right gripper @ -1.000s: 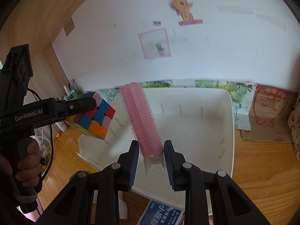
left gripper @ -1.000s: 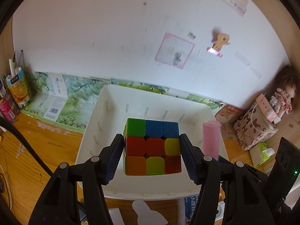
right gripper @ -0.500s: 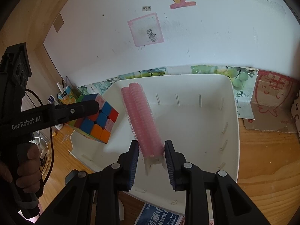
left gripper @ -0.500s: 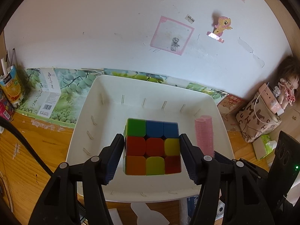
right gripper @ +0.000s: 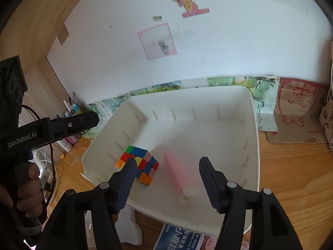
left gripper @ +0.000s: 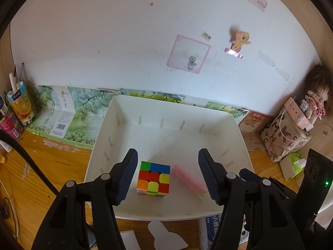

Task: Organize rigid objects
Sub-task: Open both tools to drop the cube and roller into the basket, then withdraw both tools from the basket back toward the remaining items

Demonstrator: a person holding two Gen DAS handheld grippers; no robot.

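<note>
**Both grippers stand open above the bin, cube and roller lying inside**

Left gripper (left gripper: 168, 174) hangs over the near half of the white rectangular plastic bin (left gripper: 239, 129), its jaws spread wide and holding nothing. The multicoloured plastic puzzle cube (left gripper: 154, 178) sits on the bin floor below, clear of both pads, at about seven o'clock of the bin's middle in the left wrist view. It lies square and flat, which suggests it was let go low enough not to tumble.

Just to the cube's right, near but apart from it, lies the pink ribbed cylindrical hair roller (right gripper: 177, 171) with its pale clip end pointing toward the near wall. It is blurred in both views, so it may not be at rest. It runs roughly from eleven to five o'clock across the floor in the right wrist view.

Right gripper (right gripper: 166, 176) hangs above that roller; its jaws have just been opening, and the roller is between them in the picture but below, touched by neither pad. The opening looks like a release meant to drop the roller next to the cube.

Around the bin the wooden surface (right gripper: 295, 166) carries loose paper and packets, so the bin serves as the collecting place. By my reading both rigid things are now in it, and the hands need only lift clear.
</note>
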